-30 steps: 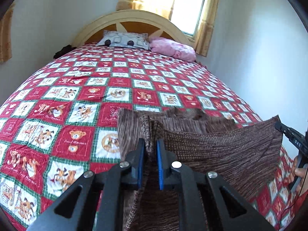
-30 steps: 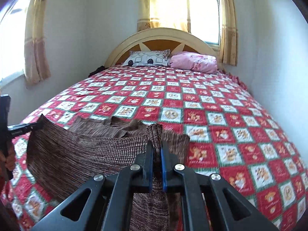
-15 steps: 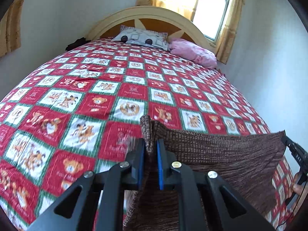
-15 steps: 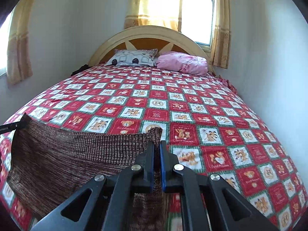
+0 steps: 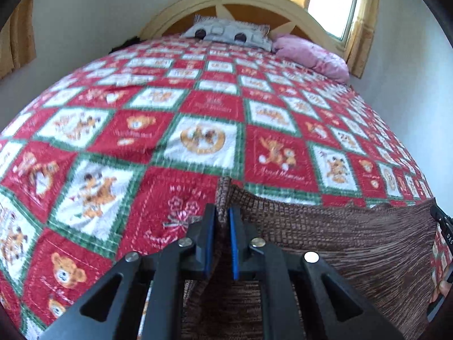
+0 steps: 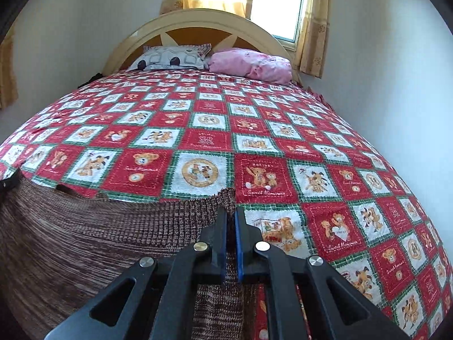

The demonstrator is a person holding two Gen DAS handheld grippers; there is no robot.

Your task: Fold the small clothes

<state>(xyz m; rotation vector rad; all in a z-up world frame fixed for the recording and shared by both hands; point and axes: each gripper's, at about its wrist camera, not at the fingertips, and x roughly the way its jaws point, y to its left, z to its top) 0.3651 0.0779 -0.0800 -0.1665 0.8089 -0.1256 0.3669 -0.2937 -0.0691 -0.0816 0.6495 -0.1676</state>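
**Brown knit held taut by two corners, coming down over the quilt**

We have the brown knit garment (image 5: 334, 243) stretched between our two tools, just above the near end of the bed's red teddy-bear quilt (image 5: 198, 141). The left gripper (image 5: 222, 226) is clenched on one top corner, a tuft of knit standing up past its blue pads; the right gripper (image 6: 230, 226) is clamped just as tightly on the opposite corner. The top edge runs almost straight between them, and the body hangs down towards us.

We judge the cloth to be light, soft and limp, with an open weave that stretches and sags rather than holding shape. It will drape wherever it is laid, so the corners are the right places to pinch; a grip mid-edge would let the ends droop. The coarse knit should not slip from the pads.

Compared with a second ago, the bunched fabric that lay beyond the top edge is gone from sight, the edge is flatter, and the quilt squares loom larger and closer in both views.
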